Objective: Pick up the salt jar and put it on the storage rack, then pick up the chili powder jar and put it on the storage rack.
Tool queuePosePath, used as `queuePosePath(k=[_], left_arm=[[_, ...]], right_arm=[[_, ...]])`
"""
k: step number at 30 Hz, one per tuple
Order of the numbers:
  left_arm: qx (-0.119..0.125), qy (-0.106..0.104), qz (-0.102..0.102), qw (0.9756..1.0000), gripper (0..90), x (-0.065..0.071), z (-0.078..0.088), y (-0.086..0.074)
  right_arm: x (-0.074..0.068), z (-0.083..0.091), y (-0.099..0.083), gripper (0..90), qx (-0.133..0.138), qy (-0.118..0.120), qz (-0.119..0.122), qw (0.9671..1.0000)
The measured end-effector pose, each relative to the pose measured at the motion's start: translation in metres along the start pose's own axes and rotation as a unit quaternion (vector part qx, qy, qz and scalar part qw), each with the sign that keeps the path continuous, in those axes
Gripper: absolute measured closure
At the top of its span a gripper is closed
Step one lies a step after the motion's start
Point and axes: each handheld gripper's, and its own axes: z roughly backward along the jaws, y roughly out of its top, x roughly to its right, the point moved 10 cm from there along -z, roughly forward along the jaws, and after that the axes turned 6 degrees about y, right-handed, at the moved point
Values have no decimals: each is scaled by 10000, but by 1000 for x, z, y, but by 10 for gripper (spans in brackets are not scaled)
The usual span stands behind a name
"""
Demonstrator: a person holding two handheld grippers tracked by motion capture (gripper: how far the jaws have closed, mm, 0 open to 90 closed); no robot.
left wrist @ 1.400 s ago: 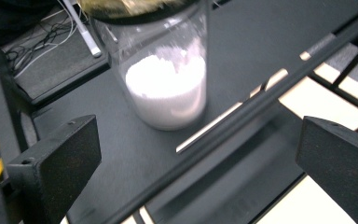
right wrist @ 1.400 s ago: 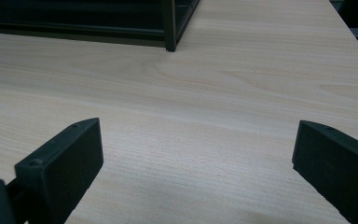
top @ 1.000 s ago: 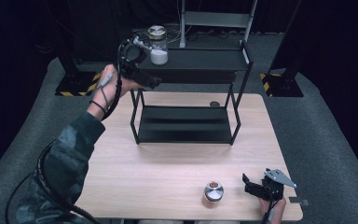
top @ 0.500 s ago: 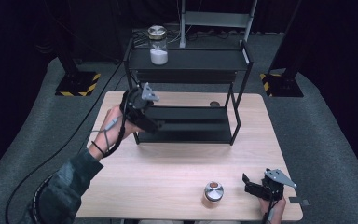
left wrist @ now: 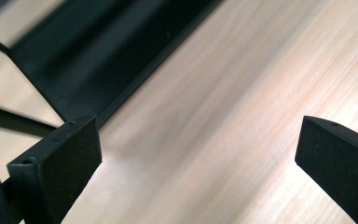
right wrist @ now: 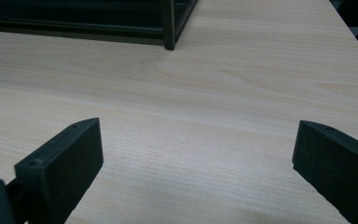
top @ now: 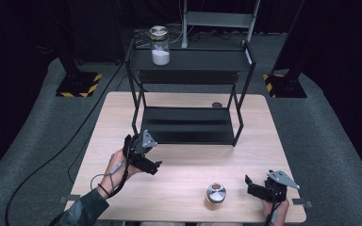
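1. Since the earlier frames, the left tool [top: 152, 165] has come down from the jar [top: 160, 45] on the top shelf to a position over the surface [top: 179, 188], just in front of the black rack [top: 188, 80]; the right tool [top: 253, 187] has stayed at the near right corner.
2. Left tool: released, with its jaws set wide apart and nothing between them. The left gripper view looks past its two black pads [left wrist: 60, 158] onto bare wood, with the lower shelf [left wrist: 98, 51] of the rack running across the upper left.
3. Right tool: likewise released, jaws wide apart and holding nothing. The right gripper view shows light wood grain between its pads [right wrist: 63, 158], and one foot [right wrist: 168, 28] of the rack beyond them.
4. Glass jar with a metal lid: upright on the top shelf of the rack, towards its left end, with white contents filling its lower part. It is well apart from both tools.
5. Second jar [top: 215, 193], with a silver lid: upright on the surface near the front edge, between the two tools and nearer the right one; it touches neither.
6. Small dark round object [top: 217, 104]: lying on the surface behind the rack, near its right rear leg; too small to identify.
7. Lower shelf [top: 188, 125] in the high view: bears no visible items.
8. Left hand [top: 115, 165]: gripping the left tool's handle, with a cable [top: 52, 160] trailing off to the floor at left.
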Motion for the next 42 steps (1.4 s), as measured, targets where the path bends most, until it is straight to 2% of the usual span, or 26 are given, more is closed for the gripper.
queuePosePath(k=[7, 11, 13, 15, 20, 29, 31, 36, 42], left_arm=[[-45, -31, 387, 9992, 0, 14, -23, -39], [-46, -4, 524, 9986, 0, 21, -33, -55], [9, 74, 588, 9982, 0, 25, -35, -61], [57, 60, 682, 9976, 0, 26, -37, -65], [169, 91, 825, 9964, 0, 30, -43, -74], [335, 67, 1161, 9927, 0, 35, -50, -86], [347, 55, 1172, 9925, 0, 34, -51, -87], [394, -35, 1350, 9901, 0, 31, -52, -91], [398, -25, 1375, 9897, 0, 31, -52, -91]], right_arm=[[0, 0, 0, 5, -2, -7, -1, 10000], [0, 0, 0, 5, -1, -12, -6, 10000], [0, 0, 0, 5, -5, -16, -5, 10000], [0, 0, 0, 5, -1, -18, -11, 10000], [0, 0, 0, 5, -1, -20, -21, 10000], [0, 0, 0, 5, 21, -30, -25, 10000], [0, 0, 0, 5, 30, -35, -21, 10000], [0, 0, 0, 5, 16, -45, -20, 10000], [-2, 0, 0, 2, -11, -73, 17, 10000]])
